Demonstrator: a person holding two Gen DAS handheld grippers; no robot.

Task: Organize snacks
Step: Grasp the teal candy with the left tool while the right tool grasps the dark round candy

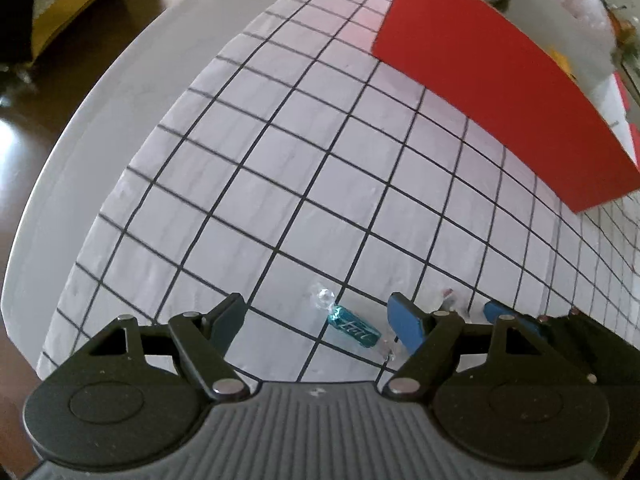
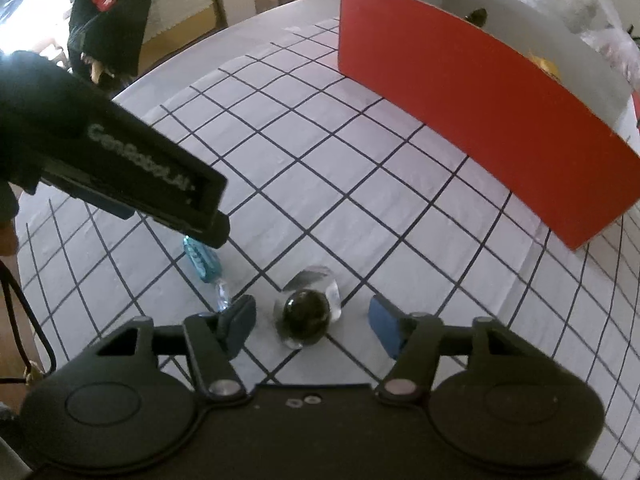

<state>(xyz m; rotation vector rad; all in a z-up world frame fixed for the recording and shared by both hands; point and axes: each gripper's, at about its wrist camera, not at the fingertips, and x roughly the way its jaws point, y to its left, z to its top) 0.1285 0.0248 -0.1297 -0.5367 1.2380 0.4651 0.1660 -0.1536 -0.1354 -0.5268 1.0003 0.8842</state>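
My right tongs [image 2: 312,326] hang spread over the checked cloth [image 2: 360,184], pads either side of a dark round sweet [image 2: 306,318] in clear wrap, not yet touching it. Judged light, hard-cored and slippery; I would pinch across the round body, since the crinkly wrap ends would slide. My left tongs [image 1: 316,320] are spread as well, astride the teal sweet [image 1: 354,323], which lies just left of the dark one. It is small, stiff and light; take hold across its short sides. Far right stands the red box [image 2: 460,100], open-topped, probably the destination.
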